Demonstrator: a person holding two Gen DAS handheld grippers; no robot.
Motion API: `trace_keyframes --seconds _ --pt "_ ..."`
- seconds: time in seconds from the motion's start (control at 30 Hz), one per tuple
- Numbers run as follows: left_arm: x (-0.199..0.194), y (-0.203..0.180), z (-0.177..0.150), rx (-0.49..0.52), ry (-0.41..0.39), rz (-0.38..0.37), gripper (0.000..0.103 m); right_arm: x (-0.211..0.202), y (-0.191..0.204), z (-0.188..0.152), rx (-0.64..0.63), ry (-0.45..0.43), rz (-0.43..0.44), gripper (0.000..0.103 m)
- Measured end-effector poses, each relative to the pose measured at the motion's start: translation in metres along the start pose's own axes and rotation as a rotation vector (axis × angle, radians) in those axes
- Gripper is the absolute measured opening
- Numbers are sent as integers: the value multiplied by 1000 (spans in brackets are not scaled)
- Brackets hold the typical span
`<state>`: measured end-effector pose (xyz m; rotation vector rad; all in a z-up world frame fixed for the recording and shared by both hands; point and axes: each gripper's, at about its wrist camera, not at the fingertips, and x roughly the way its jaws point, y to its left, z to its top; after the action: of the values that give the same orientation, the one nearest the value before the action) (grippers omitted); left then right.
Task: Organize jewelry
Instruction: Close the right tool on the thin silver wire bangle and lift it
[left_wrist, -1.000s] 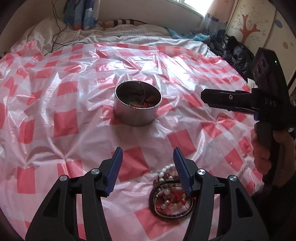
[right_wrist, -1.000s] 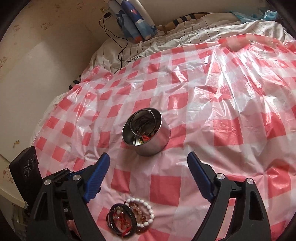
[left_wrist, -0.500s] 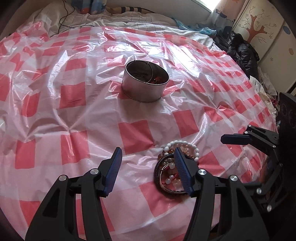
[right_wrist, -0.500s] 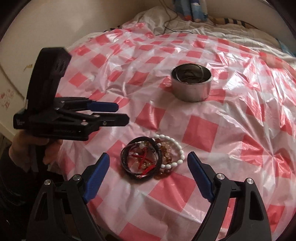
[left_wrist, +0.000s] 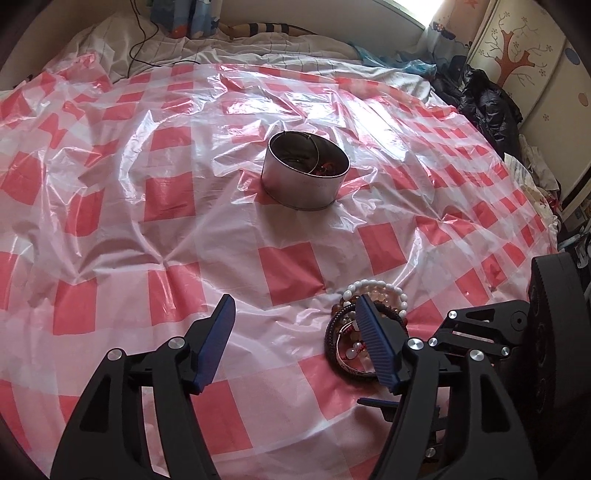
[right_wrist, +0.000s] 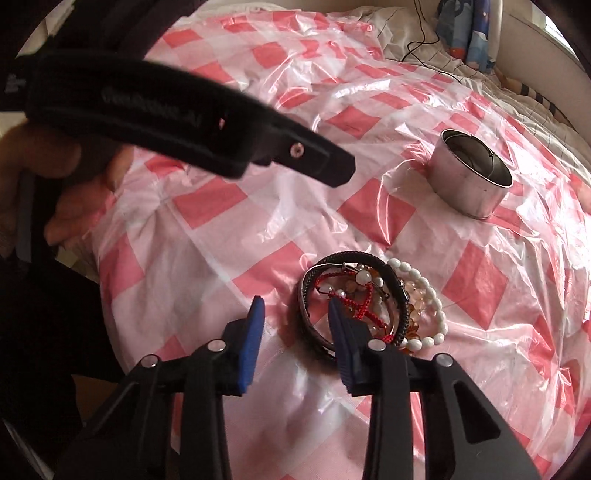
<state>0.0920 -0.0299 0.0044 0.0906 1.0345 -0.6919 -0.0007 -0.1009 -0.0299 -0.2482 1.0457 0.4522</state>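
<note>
A pile of bracelets (right_wrist: 369, 295) lies on the red-checked plastic sheet (right_wrist: 221, 199): a black braided band, a red cord, white and amber bead strings. It also shows in the left wrist view (left_wrist: 373, 306). My right gripper (right_wrist: 295, 310) is open, partly narrowed, low at the pile's near left edge, with its right finger over the black band's rim. My left gripper (left_wrist: 295, 306) is open and empty, just left of the pile. A round metal tin (left_wrist: 306, 173) holding some jewelry stands farther back, also in the right wrist view (right_wrist: 472, 184).
The sheet covers a bed with white bedding (left_wrist: 258, 44) and a black cable (left_wrist: 140, 40) at the back. Dark clothes (left_wrist: 484, 99) lie by a decorated wardrobe at the right. The left gripper's body (right_wrist: 177, 122) crosses the right wrist view high up.
My right gripper has swung down and in to the pile's edge and its jaws have narrowed. My left gripper has drawn back a little and stays open.
</note>
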Motion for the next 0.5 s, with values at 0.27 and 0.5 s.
trace_keyframes --seconds 0.27,0.5 --pt "-3 5 0 -14 -13 3 66 -4 -23 3 129 -64 104 4" --pt "-4 3 1 -7 -13 2 67 -45 -86 -1 478 -299 403 4"
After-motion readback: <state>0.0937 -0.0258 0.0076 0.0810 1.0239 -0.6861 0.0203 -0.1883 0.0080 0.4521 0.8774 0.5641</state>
